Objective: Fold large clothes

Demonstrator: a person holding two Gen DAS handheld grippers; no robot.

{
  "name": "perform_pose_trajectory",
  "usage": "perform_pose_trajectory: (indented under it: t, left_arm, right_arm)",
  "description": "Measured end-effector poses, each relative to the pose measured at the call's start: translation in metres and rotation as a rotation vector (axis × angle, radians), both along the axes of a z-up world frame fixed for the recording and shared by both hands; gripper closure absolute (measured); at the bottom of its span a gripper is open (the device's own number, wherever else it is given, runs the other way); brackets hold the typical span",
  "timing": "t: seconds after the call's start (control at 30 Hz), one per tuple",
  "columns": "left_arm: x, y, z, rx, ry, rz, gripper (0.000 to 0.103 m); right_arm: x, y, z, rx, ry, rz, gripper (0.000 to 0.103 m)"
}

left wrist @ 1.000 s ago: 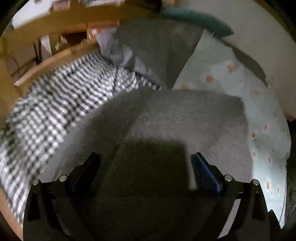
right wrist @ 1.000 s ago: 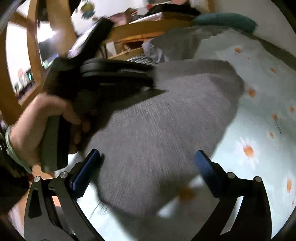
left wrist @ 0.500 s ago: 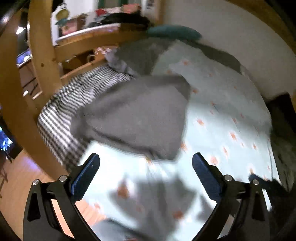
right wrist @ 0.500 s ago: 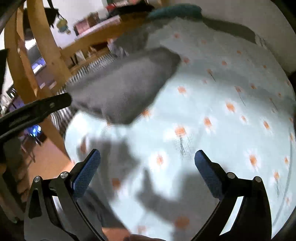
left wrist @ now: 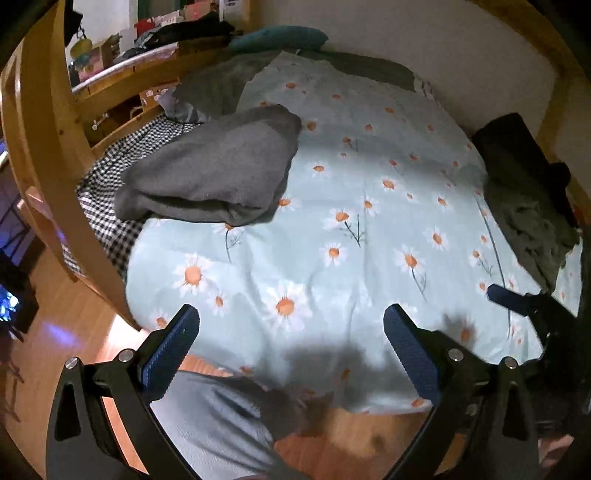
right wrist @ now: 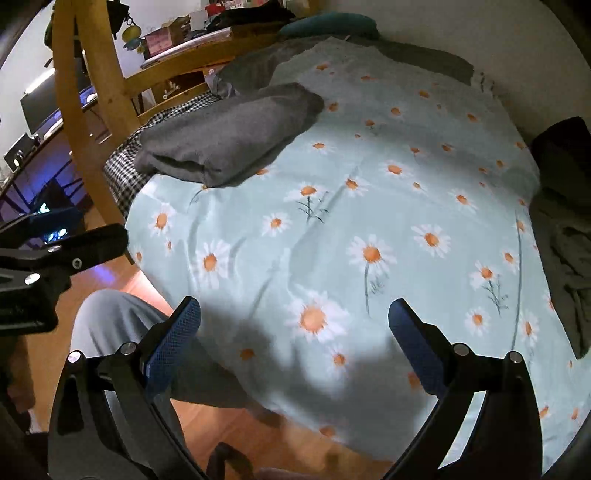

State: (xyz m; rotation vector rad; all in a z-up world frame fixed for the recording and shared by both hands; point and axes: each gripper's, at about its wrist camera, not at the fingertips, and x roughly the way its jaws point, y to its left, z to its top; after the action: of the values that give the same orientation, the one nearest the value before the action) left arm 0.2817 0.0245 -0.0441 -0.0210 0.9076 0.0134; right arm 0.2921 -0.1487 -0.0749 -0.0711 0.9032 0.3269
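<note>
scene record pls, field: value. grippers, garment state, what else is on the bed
left gripper: open, empty, above near bed edge
right gripper: open, empty, above near bed edge
grey sweater: folded, lying at far left of bed, partly on checked sheet
daisy duvet: covers most of bed
dark clothes pile: unfolded, right edge of bed
teal pillow: at far end
task state: one garment folded, pile remaining

Under me spreads a pale blue daisy duvet [left wrist: 369,229], reaching the bed's near edge. At the left edge a checked sheet [left wrist: 107,221] shows beneath it, beside a wooden post [right wrist: 88,103]. A teal pillow [right wrist: 328,22] lies at the far edge against the wall. Dark crumpled cloth [left wrist: 532,221] sits along the right edge. Below me I see wood floor [right wrist: 122,277] and my grey trouser leg [right wrist: 110,321].
</note>
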Motion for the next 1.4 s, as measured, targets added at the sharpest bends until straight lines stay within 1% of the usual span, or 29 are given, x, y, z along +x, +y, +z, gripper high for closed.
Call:
perform_pose_trajectory:
  t: [0.13,0.27,0.37,0.47,0.63,0.83,1.03,1.13,1.3,1.4]
  left_arm:
    - [-0.013,-0.008,0.005,0.019,-0.006,-0.013,0.005]
    - [-0.025,-0.014,0.011,0.051,-0.013,-0.003,0.005]
    - [-0.037,-0.013,0.015,0.029,-0.021,0.012,0.005]
    - [-0.043,-0.016,0.017,0.038,-0.027,0.011,0.005]
    - [-0.045,-0.014,0.021,0.039,-0.043,0.021,0.005]
    - [-0.045,-0.012,0.024,0.067,-0.052,0.035,0.005]
    - [-0.046,-0.01,0.027,0.096,-0.064,0.045,0.005]
    - [-0.046,-0.01,0.026,0.086,-0.067,0.032,0.005]
    - [-0.046,-0.012,0.025,0.095,-0.064,0.03,0.005]
    - [-0.045,-0.011,0.024,0.076,-0.056,0.021,0.005]
  right_arm:
    - [-0.012,-0.005,0.002,0.001,-0.02,-0.002,0.003]
    - [-0.02,-0.005,0.008,0.001,-0.041,-0.002,0.003]
    - [-0.025,-0.007,0.013,0.019,-0.045,0.01,0.003]
    - [-0.029,-0.01,0.019,0.037,-0.054,0.011,0.003]
    - [-0.035,-0.016,0.028,0.062,-0.073,0.012,0.003]
    - [-0.04,-0.019,0.035,0.051,-0.107,0.009,0.003]
    - [-0.04,-0.024,0.038,0.049,-0.121,0.005,0.003]
    - [-0.04,-0.026,0.039,0.058,-0.125,0.005,0.003]
    - [-0.04,-0.025,0.039,0.063,-0.121,0.006,0.003]
    - [-0.04,-0.025,0.04,0.065,-0.12,0.007,0.003]
